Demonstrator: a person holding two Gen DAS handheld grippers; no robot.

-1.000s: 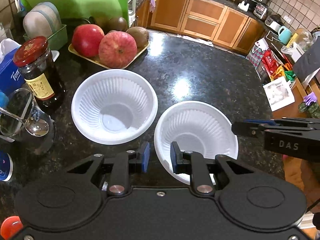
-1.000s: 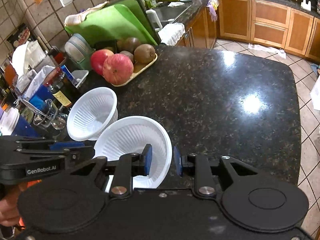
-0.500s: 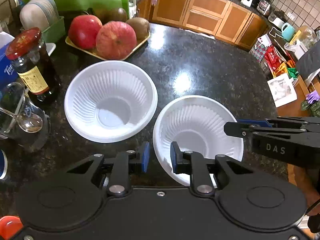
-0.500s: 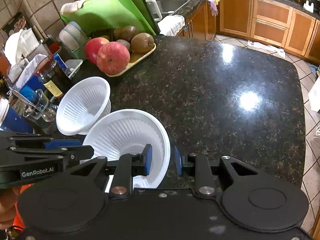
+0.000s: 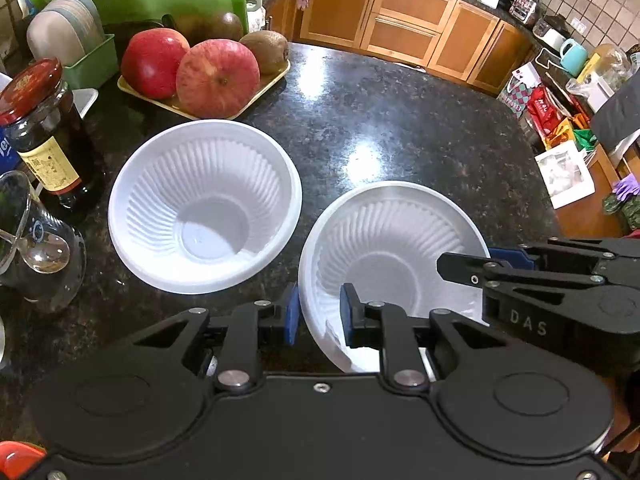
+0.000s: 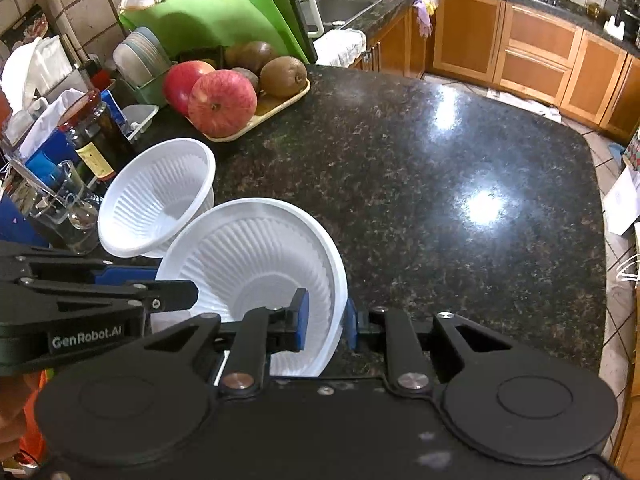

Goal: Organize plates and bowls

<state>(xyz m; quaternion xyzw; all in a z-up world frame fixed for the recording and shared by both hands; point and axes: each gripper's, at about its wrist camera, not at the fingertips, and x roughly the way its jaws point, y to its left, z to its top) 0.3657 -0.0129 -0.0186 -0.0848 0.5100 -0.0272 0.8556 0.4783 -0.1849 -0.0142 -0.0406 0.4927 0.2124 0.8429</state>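
Two white ribbed plastic bowls on the dark stone worktop [image 5: 420,120]: the far bowl [image 5: 204,204] resting flat just beside the jar [image 5: 44,136] and fruit tray [image 5: 208,108], the near bowl [image 5: 392,252] tilted, close to it but whether touching unclear. Left hand-held gripper [image 5: 318,314] straddling the near bowl's left rim and right hand-held gripper [image 6: 326,322] straddling its right rim, pads either side of the thin wall with a sliver of gap, so firmly clenched or not cannot be told. Likely very light, thin and flexible, slick and easily crumpled; best pinched gently at the rolled rim, then lowered into the far bowl to nest.
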